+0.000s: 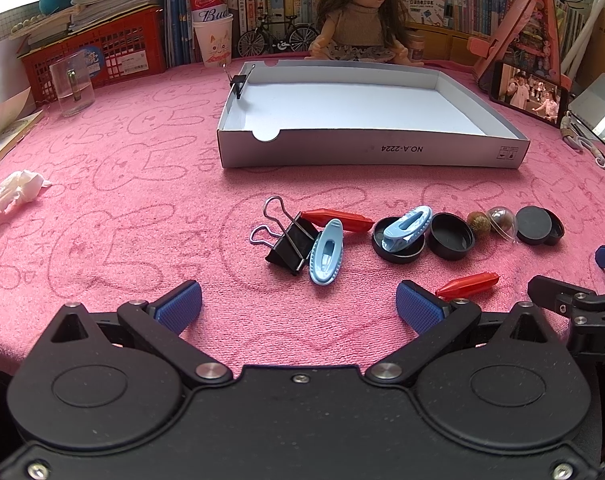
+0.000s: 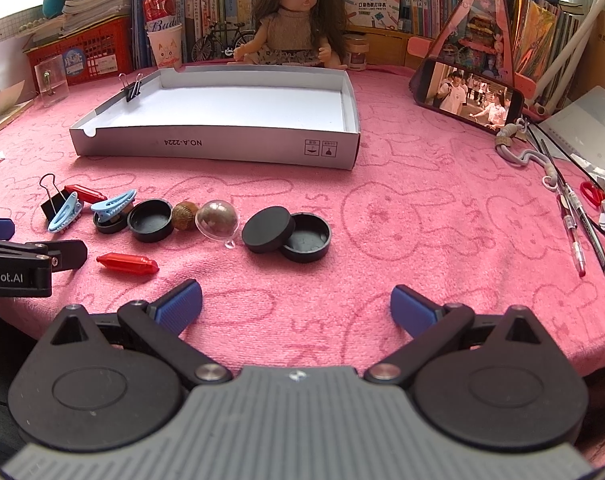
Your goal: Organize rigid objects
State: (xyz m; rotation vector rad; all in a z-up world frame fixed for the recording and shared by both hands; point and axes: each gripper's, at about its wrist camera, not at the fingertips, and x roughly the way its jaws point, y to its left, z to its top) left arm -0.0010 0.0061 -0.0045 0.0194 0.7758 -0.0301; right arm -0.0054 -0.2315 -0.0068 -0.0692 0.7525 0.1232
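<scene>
Hovering w/ jaws apart, both the left hand-held gripper [image 1: 298,304] and right hand-held gripper [image 2: 296,306] are empty; binder clip [image 1: 290,246] sits mid-frame, touching blue clip [image 1: 327,256] — risk: grabbing both.

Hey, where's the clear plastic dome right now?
The clear dome lies on the pink towel in the row of small items, between a brown ball on its left and the stacked black caps on its right, in front of the white box.

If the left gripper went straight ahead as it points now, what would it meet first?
Probably the blue clip beside the black binder clip, both roughly centred ahead of the open left gripper; depth is uncertain.
</scene>
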